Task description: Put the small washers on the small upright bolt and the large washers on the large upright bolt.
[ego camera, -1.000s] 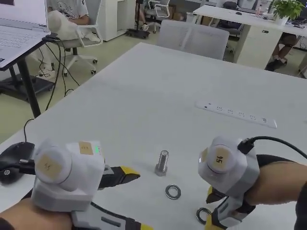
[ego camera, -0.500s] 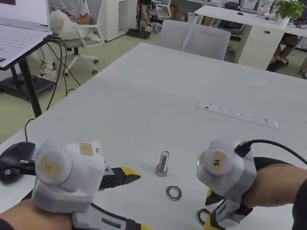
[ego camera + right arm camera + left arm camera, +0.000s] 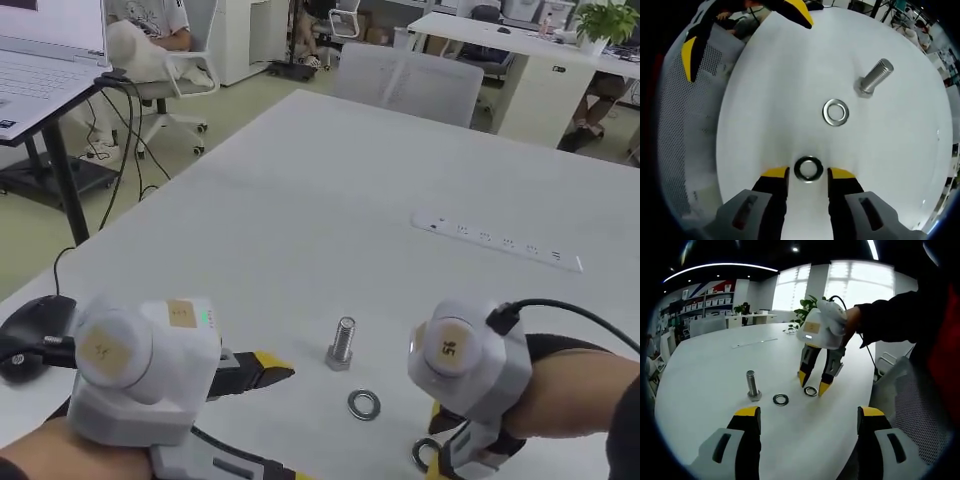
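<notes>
My right gripper [image 3: 808,176] is straddling a washer [image 3: 808,169], jaws part open, not gripping; my left gripper [image 3: 808,412] is hanging wide open, empty.

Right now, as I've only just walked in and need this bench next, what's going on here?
A person is working with two handheld grippers on a white table. The right gripper is poised low over a washer, its open jaws standing either side of it, not yet closed. A second washer lies flat nearby, beside a single upright bolt. The left gripper hovers open off to the side, holding nothing. No washer is on the bolt yet.
</notes>
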Tool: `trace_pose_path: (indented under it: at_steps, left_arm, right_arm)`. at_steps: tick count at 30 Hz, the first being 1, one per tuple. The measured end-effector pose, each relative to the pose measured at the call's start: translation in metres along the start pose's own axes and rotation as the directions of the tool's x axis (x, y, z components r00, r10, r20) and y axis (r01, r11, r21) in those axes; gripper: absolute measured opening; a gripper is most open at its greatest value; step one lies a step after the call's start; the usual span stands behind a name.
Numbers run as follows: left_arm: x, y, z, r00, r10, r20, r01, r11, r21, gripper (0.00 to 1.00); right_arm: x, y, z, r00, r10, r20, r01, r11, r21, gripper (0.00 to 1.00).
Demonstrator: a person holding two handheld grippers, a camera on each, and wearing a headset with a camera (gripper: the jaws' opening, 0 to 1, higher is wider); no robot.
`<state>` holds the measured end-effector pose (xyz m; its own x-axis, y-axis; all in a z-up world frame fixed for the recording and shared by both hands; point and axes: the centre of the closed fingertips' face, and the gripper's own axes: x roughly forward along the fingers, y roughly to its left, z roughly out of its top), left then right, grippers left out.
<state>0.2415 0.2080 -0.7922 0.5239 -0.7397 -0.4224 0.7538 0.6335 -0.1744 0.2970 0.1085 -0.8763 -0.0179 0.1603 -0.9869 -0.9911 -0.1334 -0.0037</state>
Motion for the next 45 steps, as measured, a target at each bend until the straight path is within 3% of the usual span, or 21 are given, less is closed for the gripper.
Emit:
trace_pose_path:
  at_steps: [45]
  left_arm:
    - [-0.0002,0.0027,-0.0005,0.9999,0.008,0.014,-0.008,1.000,-0.007,0.78]
  right_arm:
    - [0.0000,-0.0005,0.0007,0.9995,0.003,-0.033,-0.003,1.000,-0.013,0.24]
